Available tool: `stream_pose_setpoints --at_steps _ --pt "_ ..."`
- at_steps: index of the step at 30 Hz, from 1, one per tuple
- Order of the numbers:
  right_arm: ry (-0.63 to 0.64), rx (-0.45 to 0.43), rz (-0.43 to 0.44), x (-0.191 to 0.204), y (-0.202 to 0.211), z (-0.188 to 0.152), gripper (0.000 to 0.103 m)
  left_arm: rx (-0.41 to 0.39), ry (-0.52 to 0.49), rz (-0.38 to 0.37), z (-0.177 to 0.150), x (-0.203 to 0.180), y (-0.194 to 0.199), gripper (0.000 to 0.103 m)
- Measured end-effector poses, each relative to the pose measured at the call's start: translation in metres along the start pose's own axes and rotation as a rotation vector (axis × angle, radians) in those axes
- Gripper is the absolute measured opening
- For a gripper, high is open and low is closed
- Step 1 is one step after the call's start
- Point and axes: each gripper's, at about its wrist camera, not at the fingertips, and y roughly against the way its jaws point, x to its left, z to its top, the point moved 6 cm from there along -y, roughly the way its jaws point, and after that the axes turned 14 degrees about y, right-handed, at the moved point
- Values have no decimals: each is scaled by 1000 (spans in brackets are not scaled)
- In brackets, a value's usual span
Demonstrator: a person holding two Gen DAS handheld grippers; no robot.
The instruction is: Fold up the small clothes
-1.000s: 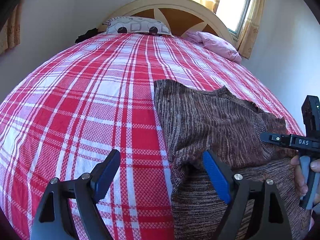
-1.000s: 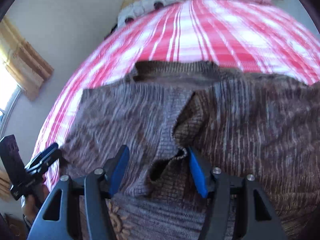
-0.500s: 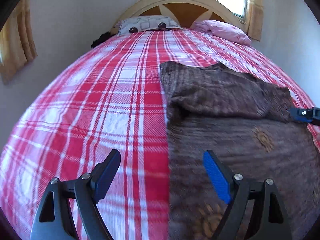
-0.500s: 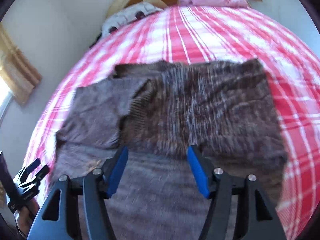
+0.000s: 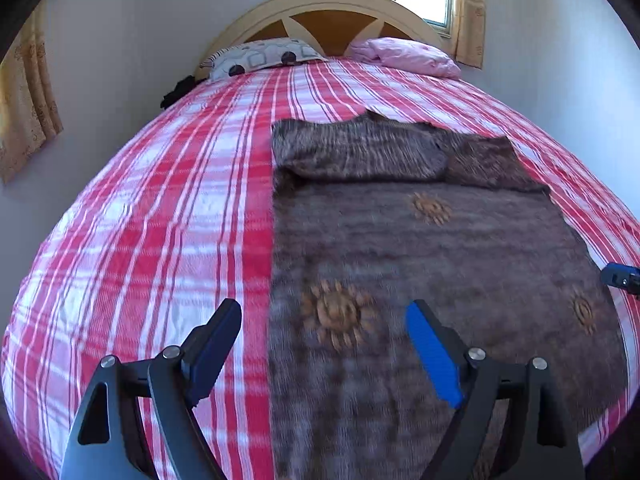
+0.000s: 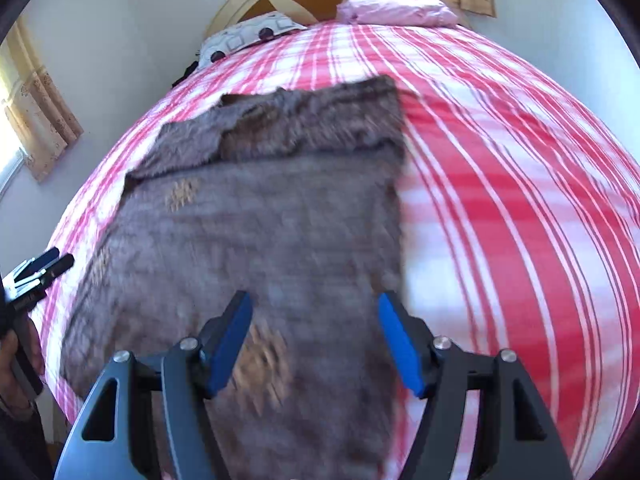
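Observation:
A brown knitted sweater (image 5: 420,248) with tan sun-like motifs lies flat on the red and white plaid bed (image 5: 160,220). Its sleeves are folded across the far end. It also shows in the right wrist view (image 6: 260,232). My left gripper (image 5: 324,348) is open and empty, above the sweater's near left edge. My right gripper (image 6: 314,340) is open and empty, above the sweater's near right edge. The right gripper's tip (image 5: 620,278) shows at the right edge of the left wrist view. The left gripper (image 6: 38,270) shows at the left edge of the right wrist view.
A patterned pillow (image 5: 260,56) and a pink pillow (image 5: 408,54) lie at the arched headboard (image 5: 328,4). A dark object (image 5: 176,90) sits at the bed's far left edge. Walls stand close on both sides, with curtains (image 5: 24,104) at the left.
Both grippers have drawn back from the folded sleeves toward the sweater's near end. One second ago they were low at the sleeve cloth; now they are higher and more of the sweater shows.

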Motion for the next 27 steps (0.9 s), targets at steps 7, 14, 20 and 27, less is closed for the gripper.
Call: stream_pose_setpoints --at_steps 7,14,20,27 --pt "-5 -7 -41 -2 22 -55 69 60 -4 13 -44 13 10 85" --pt "15 -40 -49 7 35 -79 69 114 74 -63 -92 41 24 85" --pt "18 -32 -19 16 41 -94 49 79 94 -130 -110 40 42 85" --pt "5 -15 67 31 45 -109 36 98 110 -206 -116 32 49 85"
